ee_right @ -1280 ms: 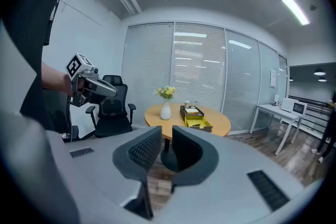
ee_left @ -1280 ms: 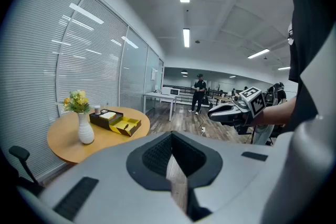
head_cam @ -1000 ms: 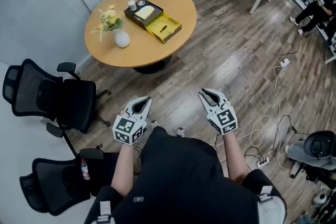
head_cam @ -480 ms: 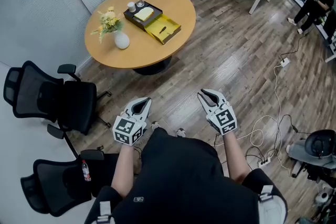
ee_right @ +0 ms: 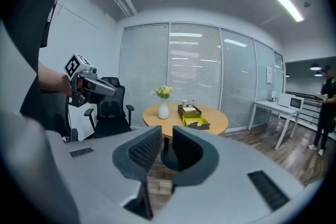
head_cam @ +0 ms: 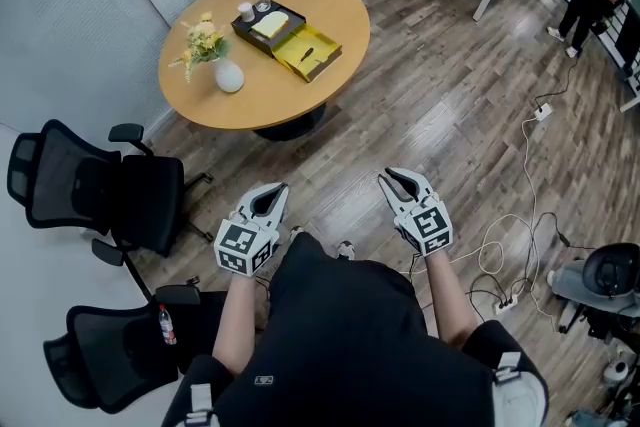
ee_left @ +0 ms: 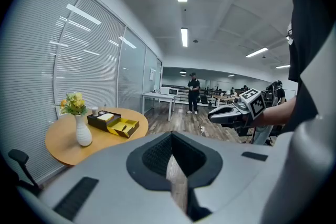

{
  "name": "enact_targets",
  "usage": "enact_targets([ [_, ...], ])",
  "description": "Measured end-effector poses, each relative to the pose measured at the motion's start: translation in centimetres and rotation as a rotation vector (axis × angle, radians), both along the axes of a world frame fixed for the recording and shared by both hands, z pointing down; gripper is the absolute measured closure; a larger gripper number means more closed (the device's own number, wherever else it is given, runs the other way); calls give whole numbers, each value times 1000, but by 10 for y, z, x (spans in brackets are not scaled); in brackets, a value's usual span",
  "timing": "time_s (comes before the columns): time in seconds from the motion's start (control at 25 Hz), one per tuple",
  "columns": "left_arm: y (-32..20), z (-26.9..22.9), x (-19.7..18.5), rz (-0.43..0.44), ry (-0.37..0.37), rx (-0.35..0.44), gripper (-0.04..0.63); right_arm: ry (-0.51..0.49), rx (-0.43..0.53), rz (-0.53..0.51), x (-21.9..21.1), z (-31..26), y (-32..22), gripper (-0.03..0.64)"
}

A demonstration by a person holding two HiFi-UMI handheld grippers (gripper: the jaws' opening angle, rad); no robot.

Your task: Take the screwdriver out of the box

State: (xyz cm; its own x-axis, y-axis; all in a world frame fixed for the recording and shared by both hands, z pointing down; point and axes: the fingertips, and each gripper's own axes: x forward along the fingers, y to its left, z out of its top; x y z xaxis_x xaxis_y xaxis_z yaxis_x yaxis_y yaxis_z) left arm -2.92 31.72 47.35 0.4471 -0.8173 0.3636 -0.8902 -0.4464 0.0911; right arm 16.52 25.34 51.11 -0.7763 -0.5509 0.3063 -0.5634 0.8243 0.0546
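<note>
Currently left tongs [head_cam: 279,188] pinched together, empty; right tongs [head_cam: 387,177] narrowly apart, empty. Screwdriver [head_cam: 309,54] lies in yellow box [head_cam: 295,63] on round surface [head_cam: 300,100], well away from both.

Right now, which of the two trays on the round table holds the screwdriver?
The yellow tray: a slim dark tool, likely the screwdriver, lies in it. The black tray touching it holds only a pale pad.

Yellow box [head_cam: 312,53], tan table [head_cam: 268,93]
</note>
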Motion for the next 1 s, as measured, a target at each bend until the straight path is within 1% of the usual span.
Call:
enact_targets([
  [0.2,0,10,-8,-7,10,-29,589,12,-16,7,-4,8,-3,560],
  [0.32,-9,13,-15,-10,18,-34,589,22,-27,12,-9,12,-11,560],
  [0.56,-40,13,-29,7,31,-31,589,51,-21,13,-25,12,-31,560],
  [0.68,-58,11,-34,25,38,-27,589,56,-26,29,-29,11,-45,560],
  [1.0,-111,9,-61,67,45,-26,589,71,-17,67,-54,6,-88,560],
])
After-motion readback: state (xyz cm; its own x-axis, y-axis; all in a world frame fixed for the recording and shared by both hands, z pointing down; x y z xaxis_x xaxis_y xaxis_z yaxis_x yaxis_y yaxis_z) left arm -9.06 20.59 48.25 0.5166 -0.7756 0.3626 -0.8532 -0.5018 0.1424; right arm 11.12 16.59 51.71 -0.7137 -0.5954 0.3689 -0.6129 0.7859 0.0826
